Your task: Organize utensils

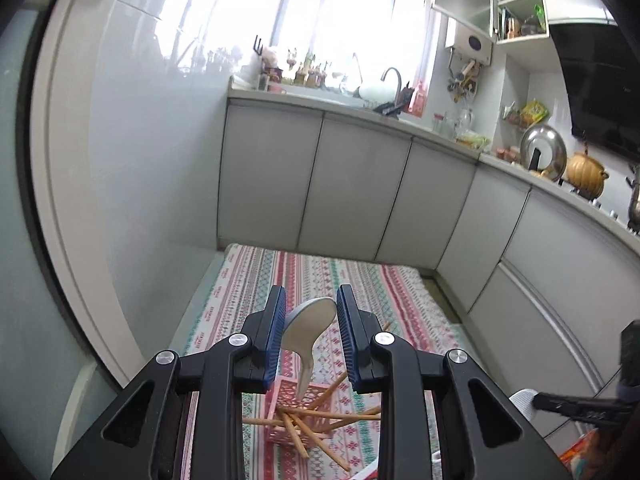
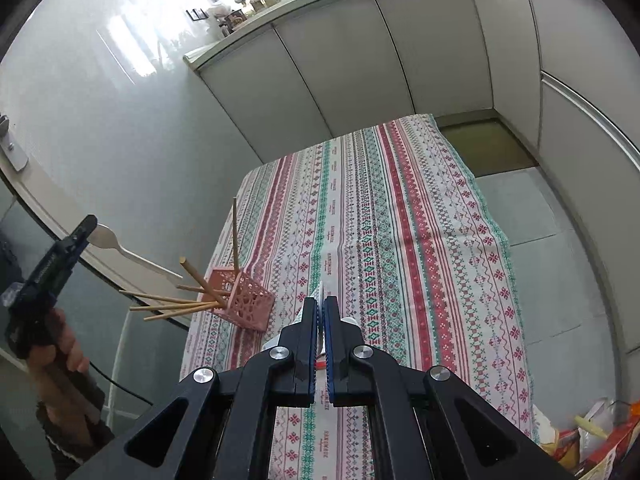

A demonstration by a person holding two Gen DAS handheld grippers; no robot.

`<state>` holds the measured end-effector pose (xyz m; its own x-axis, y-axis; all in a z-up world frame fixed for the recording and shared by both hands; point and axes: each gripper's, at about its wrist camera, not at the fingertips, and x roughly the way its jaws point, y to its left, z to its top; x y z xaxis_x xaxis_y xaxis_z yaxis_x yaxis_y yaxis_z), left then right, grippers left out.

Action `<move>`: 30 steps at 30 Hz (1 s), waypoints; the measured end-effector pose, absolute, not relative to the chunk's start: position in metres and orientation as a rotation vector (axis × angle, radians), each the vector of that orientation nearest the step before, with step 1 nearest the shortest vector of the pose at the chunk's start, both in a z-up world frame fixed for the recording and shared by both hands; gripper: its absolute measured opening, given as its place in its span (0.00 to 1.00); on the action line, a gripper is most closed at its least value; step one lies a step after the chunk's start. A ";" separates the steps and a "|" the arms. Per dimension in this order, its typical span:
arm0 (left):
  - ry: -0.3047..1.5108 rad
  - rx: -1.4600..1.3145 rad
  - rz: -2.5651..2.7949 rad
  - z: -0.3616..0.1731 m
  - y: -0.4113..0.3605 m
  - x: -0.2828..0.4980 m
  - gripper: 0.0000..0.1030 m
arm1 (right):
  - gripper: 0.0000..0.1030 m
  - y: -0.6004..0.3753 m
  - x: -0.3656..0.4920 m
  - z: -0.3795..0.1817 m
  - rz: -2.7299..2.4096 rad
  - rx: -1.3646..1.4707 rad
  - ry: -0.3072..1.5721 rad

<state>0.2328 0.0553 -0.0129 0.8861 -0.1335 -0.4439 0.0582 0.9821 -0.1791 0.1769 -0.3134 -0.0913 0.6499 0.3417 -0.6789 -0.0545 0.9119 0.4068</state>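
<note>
The left wrist view shows the left gripper [image 1: 311, 334] clamped on the bowl of a pale grey-white spoon [image 1: 308, 330] whose handle hangs down toward a pink lattice basket [image 1: 298, 394] of splayed wooden chopsticks [image 1: 320, 416], with kitchen cabinets [image 1: 352, 184] behind. Only the right wrist view shows that basket tipped on its side near the left edge of the striped tablecloth [image 2: 400, 240], the hand [image 2: 60, 344] carrying the left tool, and the spoon lifted clear of the table, left of the basket. There the right gripper [image 2: 320, 312] is closed on a thin white patterned item that I cannot identify.
</note>
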 end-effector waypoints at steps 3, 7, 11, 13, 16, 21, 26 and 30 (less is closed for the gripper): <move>0.497 -0.146 -0.096 -0.036 0.052 0.249 0.27 | 0.03 -0.311 0.183 -0.096 0.233 0.366 0.845; 0.526 -0.145 -0.093 -0.055 0.050 0.266 0.27 | 0.03 -0.306 0.190 -0.101 0.244 0.363 0.856; 0.539 -0.114 -0.087 -0.067 0.044 0.276 0.27 | 0.03 -0.303 0.194 -0.106 0.252 0.364 0.863; 0.546 -0.097 -0.083 -0.071 0.041 0.279 0.27 | 0.03 -0.302 0.196 -0.108 0.250 0.363 0.865; 0.571 -0.083 -0.095 -0.076 0.036 0.283 0.27 | 0.03 -0.300 0.197 -0.106 0.246 0.361 0.857; 0.626 -0.076 -0.108 -0.083 0.031 0.286 0.38 | 0.03 -0.296 0.195 -0.095 0.240 0.353 0.820; 0.625 -0.110 -0.114 -0.069 0.039 0.271 0.54 | 0.03 -0.286 0.191 -0.073 0.230 0.337 0.751; 0.670 -0.149 -0.099 -0.054 0.056 0.247 0.65 | 0.03 -0.275 0.187 -0.045 0.227 0.314 0.679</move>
